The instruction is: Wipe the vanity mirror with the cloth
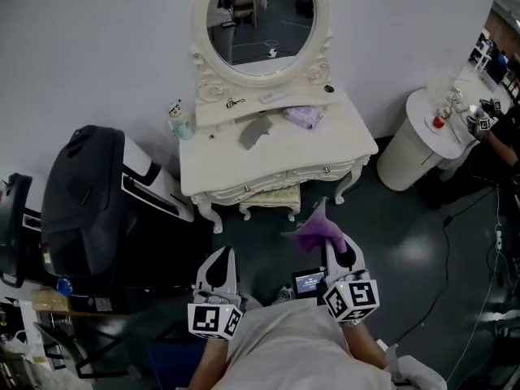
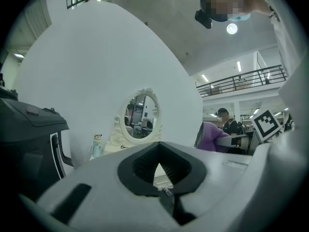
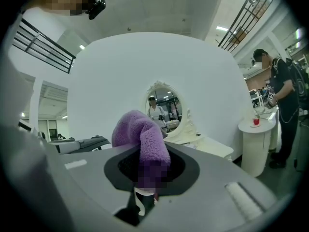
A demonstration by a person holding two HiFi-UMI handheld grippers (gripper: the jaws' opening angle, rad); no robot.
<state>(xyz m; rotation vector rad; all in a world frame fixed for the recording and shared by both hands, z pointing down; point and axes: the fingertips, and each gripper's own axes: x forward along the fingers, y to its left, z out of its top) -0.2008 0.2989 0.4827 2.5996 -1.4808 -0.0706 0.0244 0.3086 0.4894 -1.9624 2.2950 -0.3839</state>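
Your right tongs [image 1: 342, 254]: clenched on the purple cloth [image 1: 317, 231], well short of the mirror [image 1: 260, 23].
Your left tongs [image 1: 218, 270]: closed, holding nothing.
Below the mirror: counter [image 1: 329, 149] carrying a bottle [image 1: 180, 120] and a grey rag [image 1: 256, 130]; a stool [image 1: 270, 197] is tucked beneath.
Lower left of the mirror: black case [image 1: 81, 193].
Open floor [image 1: 406, 242] lies before you.

Dim, even light; fisheye-warped edges
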